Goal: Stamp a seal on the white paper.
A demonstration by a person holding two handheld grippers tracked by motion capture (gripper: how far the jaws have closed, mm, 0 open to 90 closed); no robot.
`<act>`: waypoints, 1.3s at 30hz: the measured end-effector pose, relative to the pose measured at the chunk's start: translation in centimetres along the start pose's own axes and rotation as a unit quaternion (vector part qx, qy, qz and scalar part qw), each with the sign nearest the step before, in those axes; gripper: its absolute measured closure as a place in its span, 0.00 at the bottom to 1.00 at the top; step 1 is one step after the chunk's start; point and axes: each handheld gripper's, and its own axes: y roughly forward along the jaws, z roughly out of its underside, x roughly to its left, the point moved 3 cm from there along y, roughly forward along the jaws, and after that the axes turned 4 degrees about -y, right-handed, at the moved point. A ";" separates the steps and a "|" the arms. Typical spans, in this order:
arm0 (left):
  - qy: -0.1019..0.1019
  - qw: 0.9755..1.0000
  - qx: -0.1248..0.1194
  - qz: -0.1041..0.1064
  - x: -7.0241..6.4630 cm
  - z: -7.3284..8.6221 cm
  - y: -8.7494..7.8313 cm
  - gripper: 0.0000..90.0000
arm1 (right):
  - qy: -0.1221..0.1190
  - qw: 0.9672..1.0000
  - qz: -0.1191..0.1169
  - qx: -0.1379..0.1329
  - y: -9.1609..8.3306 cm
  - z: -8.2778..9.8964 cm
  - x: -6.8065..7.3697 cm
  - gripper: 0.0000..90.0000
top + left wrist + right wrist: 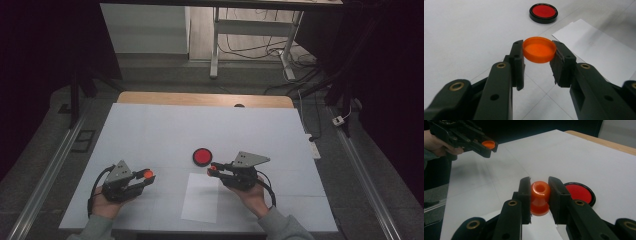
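clearly light, stiff and slick, the orange cap (539, 49) sits clamped by its rim between the left gripper (539, 56) tips, while the right gripper (540, 192) jaws squeeze the small orange bottle (540, 198) at its neck.

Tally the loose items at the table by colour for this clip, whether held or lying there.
Orange: 2, the cap in the left claw and the small bottle in the right claw
Red with black rim: 1, the round disc
White: 1, the paper sheet
Total: 4
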 end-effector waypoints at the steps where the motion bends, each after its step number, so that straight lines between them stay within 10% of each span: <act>1: 0.000 1.000 0.000 0.000 0.0 0.0 0.0 0.72 | -0.001 1.000 -0.001 0.001 0.0 0.0 0.0 0.80; 39: 0.000 1.000 0.003 0.002 0.0 0.1 0.1 0.72 | -0.014 0.999 -0.032 0.040 1.2 1.9 2.4 0.80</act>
